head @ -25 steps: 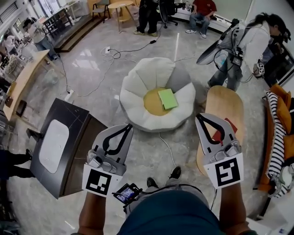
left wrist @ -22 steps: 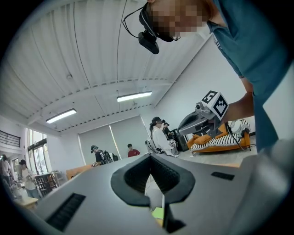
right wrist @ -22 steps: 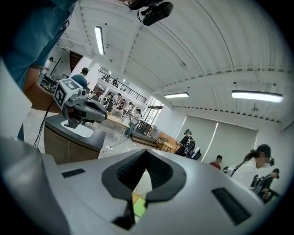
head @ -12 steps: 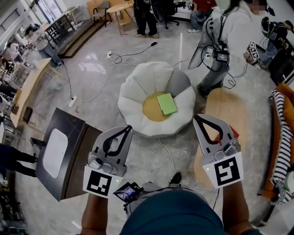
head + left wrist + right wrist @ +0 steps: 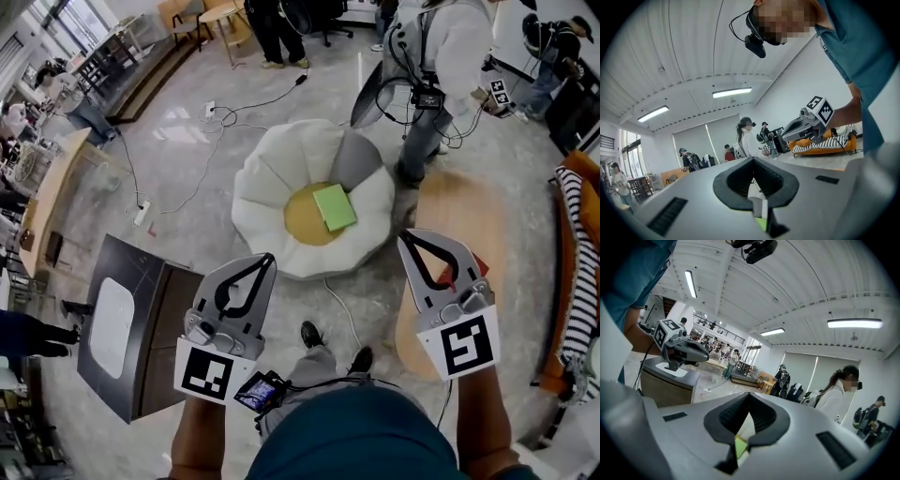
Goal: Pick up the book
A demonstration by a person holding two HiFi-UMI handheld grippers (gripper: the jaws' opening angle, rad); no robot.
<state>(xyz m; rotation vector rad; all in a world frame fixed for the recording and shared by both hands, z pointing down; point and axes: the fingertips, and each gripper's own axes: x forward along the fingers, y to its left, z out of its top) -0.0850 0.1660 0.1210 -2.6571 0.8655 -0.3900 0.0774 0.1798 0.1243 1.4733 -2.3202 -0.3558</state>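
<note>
A green book (image 5: 334, 206) lies flat on the yellow centre of a white flower-shaped floor cushion (image 5: 272, 187) in the head view. Both grippers are held level over the floor, short of the cushion and apart from the book. My left gripper (image 5: 266, 259) points at the cushion's near left edge, jaws together and empty. My right gripper (image 5: 404, 236) is beside the cushion's near right edge, also shut and empty. In each gripper view a green sliver of the book (image 5: 762, 223) (image 5: 739, 446) shows through the loop of the closed jaws.
A dark cabinet (image 5: 141, 366) with a white top panel stands at the left. A wooden oval table (image 5: 459, 211) is under the right gripper. A person in white (image 5: 436, 47) stands just beyond the cushion. Cables (image 5: 202, 159) cross the floor; an orange sofa (image 5: 586, 187) is far right.
Both grippers have moved forward towards the cushion, still shut. The person in white has walked left, to just behind the cushion.
</note>
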